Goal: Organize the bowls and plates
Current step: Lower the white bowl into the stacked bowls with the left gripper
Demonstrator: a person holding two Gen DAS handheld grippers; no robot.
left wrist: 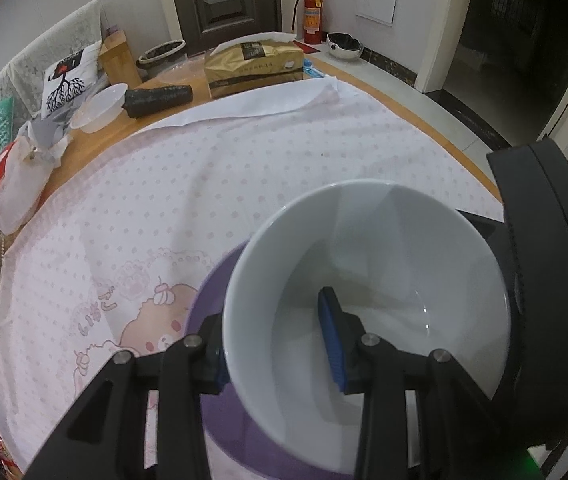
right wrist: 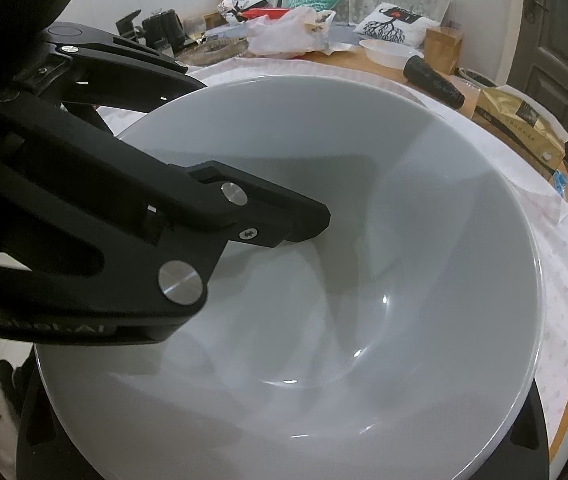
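White bowl [left wrist: 384, 264] sits low and right of centre in the left wrist view, above a purple bowl [left wrist: 212, 292] whose rim shows at its left and near side; whether the two touch cannot be told. Left hand-held gripper [left wrist: 280, 344] straddles the white bowl's near-left wall: one blue-padded finger inside, the other outside, clamped on the wall. Both bowls are over a pink-dotted cloth [left wrist: 204, 184] covering the wooden counter [left wrist: 96, 148].

Right wrist view: white bowl [right wrist: 364, 240] fills the frame; left hand-held gripper [right wrist: 308, 220] enters from the left with one finger inside the bowl. Right hand-held gripper fingers are hidden beneath the bowl; its state cannot be told.

Far edge of counter: gold tissue box [left wrist: 254, 66], clear plastic bowl [left wrist: 100, 106], dark cone-shaped object [left wrist: 158, 98].
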